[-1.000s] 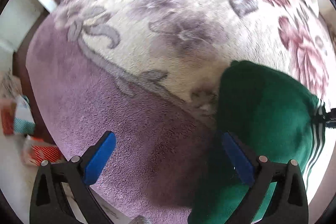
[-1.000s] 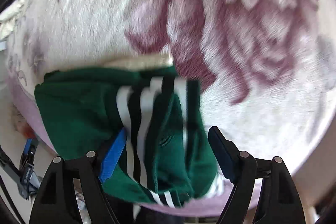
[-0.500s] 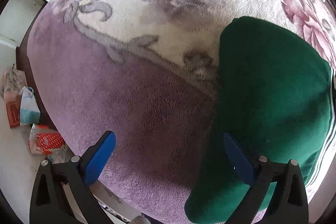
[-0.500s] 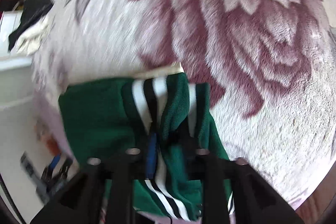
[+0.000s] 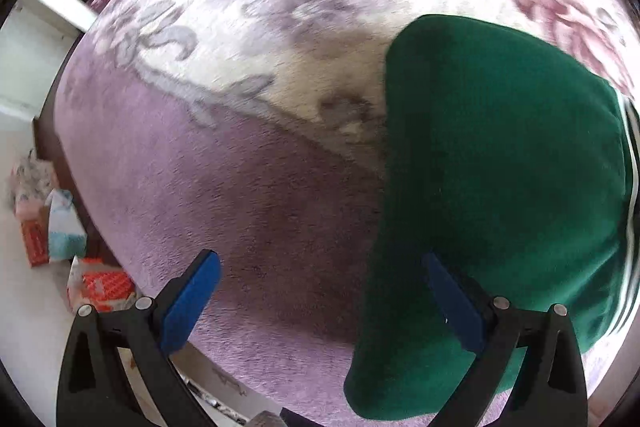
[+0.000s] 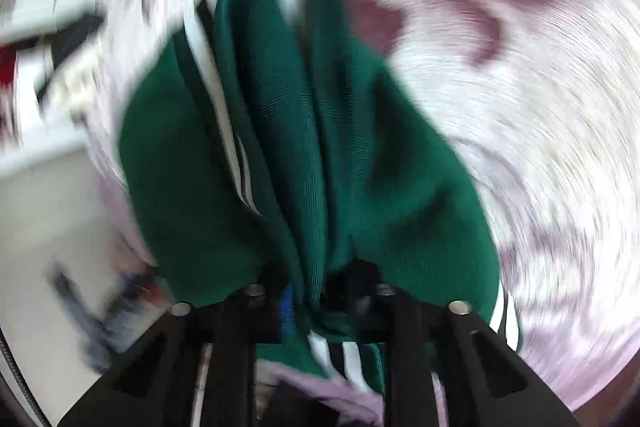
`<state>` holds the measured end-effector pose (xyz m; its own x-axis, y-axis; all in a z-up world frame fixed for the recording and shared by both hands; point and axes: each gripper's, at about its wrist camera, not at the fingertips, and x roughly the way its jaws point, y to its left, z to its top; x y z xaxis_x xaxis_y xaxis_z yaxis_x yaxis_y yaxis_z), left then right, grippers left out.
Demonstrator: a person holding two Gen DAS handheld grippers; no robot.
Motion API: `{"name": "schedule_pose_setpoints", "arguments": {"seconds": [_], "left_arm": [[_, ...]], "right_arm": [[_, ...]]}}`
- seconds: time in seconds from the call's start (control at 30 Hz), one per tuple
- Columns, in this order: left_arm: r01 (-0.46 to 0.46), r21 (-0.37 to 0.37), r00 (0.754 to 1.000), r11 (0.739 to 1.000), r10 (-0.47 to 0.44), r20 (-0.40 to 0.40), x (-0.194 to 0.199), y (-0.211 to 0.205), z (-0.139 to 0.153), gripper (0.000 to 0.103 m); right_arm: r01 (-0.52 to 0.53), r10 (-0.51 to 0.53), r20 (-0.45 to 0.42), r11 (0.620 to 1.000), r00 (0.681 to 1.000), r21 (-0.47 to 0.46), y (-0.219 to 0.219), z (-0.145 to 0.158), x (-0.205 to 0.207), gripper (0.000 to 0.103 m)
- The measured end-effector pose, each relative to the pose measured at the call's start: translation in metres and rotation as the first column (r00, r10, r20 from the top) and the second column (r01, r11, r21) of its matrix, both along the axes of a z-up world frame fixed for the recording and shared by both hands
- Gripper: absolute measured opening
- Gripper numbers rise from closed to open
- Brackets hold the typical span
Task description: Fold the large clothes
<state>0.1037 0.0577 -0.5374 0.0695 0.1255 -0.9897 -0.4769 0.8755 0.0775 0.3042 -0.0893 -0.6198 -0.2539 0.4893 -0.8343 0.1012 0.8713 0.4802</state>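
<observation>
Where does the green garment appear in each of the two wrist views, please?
Left wrist: the green garment fills the right half, lying on the blanket; the open left claw straddles its left edge.
Right wrist: the garment hangs bunched in the centre, pinched in the shut right claw.
Shared landmark: the garment's white stripes, at the far right edge in the left view, left of centre in the right.

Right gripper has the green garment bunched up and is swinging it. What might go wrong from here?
1. The right gripper pinches only a bunched ridge of the green garment; a fast swing, shown by the blur, may pull layers loose and undo the fold.
2. The left gripper is open and holds nothing, so the garment's other end on the floral blanket may drag and wrinkle.
</observation>
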Motion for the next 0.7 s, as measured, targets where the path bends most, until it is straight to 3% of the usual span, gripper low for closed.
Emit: {"name": "schedule_pose_setpoints", "arguments": {"seconds": [0.13, 0.2, 0.27, 0.37, 0.43, 0.47, 0.53, 0.57, 0.6, 0.7], "left_arm": [[0.042, 0.017, 0.999, 0.999, -0.042, -0.003, 0.004, -0.02, -0.002, 0.103], [0.071, 0.058, 0.997, 0.996, -0.07, -0.017, 0.007, -0.023, -0.01, 0.103], [0.092, 0.07, 0.995, 0.993, -0.09, -0.038, 0.008, -0.023, -0.02, 0.103], [0.071, 0.041, 0.997, 0.997, -0.071, -0.017, 0.005, -0.018, -0.012, 0.103], [0.069, 0.038, 0.997, 0.997, -0.068, -0.019, 0.001, -0.016, -0.01, 0.103], [0.064, 0.031, 0.998, 0.997, -0.063, -0.017, -0.002, -0.015, -0.008, 0.103], [0.05, 0.011, 0.999, 0.999, -0.049, -0.016, -0.007, -0.015, -0.006, 0.103], [0.041, -0.002, 0.999, 0.999, -0.041, -0.02, -0.01, -0.014, -0.007, 0.103], [0.036, -0.011, 0.999, 0.999, -0.036, -0.022, -0.011, -0.013, -0.007, 0.103], [0.041, -0.016, 0.999, 0.999, -0.042, -0.035, -0.015, -0.015, -0.01, 0.103]], "right_arm": [[0.11, -0.109, 0.068, 0.994, 0.992, -0.014, -0.05, 0.044, -0.002, 0.009], [0.099, -0.093, 0.071, 0.991, 0.993, -0.087, -0.067, 0.038, 0.002, 0.0], [0.086, -0.072, 0.074, 0.977, 0.995, -0.195, -0.086, 0.02, 0.002, 0.001], [0.091, -0.093, -0.069, 0.995, 0.993, -0.031, -0.085, -0.01, -0.01, 0.001], [0.026, -0.024, -0.058, 0.999, 0.998, 0.037, -0.08, -0.003, -0.018, 0.006], [-0.007, 0.008, -0.024, 0.999, 1.0, 0.036, -0.079, 0.006, -0.024, 0.016], [-0.036, 0.034, 0.022, 0.995, 0.999, 0.097, -0.078, 0.019, -0.038, 0.047], [-0.054, 0.051, 0.035, 0.993, 0.998, 0.104, -0.076, 0.021, -0.045, 0.073], [-0.081, 0.074, 0.067, 0.991, 0.995, 0.11, -0.073, 0.021, -0.053, 0.083], [-0.183, 0.173, 0.176, 0.982, 0.969, 0.042, -0.051, 0.01, -0.062, 0.083]]}}
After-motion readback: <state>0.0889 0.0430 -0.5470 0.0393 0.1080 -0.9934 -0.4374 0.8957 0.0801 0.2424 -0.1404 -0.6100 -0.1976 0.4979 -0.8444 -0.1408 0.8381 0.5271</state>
